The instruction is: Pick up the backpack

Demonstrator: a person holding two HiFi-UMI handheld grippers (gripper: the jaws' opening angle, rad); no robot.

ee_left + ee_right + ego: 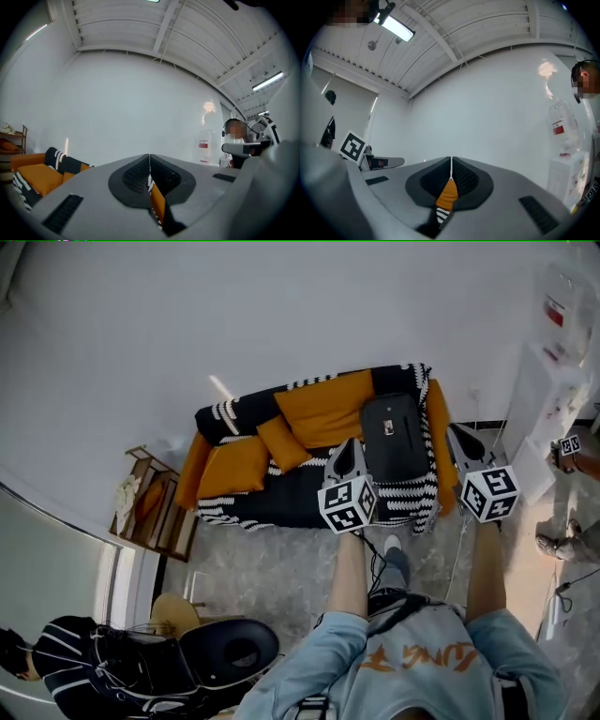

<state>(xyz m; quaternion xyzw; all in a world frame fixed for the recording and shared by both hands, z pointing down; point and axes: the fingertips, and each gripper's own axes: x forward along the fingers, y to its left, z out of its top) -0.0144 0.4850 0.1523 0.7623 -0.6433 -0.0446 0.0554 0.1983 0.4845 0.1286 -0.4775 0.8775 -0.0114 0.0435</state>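
A black backpack (394, 437) lies flat on the right part of a sofa (234, 465) that has orange cushions and a black-and-white striped throw. In the head view my left gripper (346, 444) hangs in the air just left of the backpack and my right gripper (457, 432) just right of it, both pointing toward the sofa. Neither touches the backpack. In the left gripper view the jaws (150, 161) meet with nothing between them. The right gripper (451, 164) stands the same way, shut and empty, in its own view.
A wooden shelf (150, 507) stands left of the sofa. At lower left are a round black seat (232, 650) and a person in a striped top (66, 671). A white cabinet (548, 399) and another person's feet (558, 542) are at the right.
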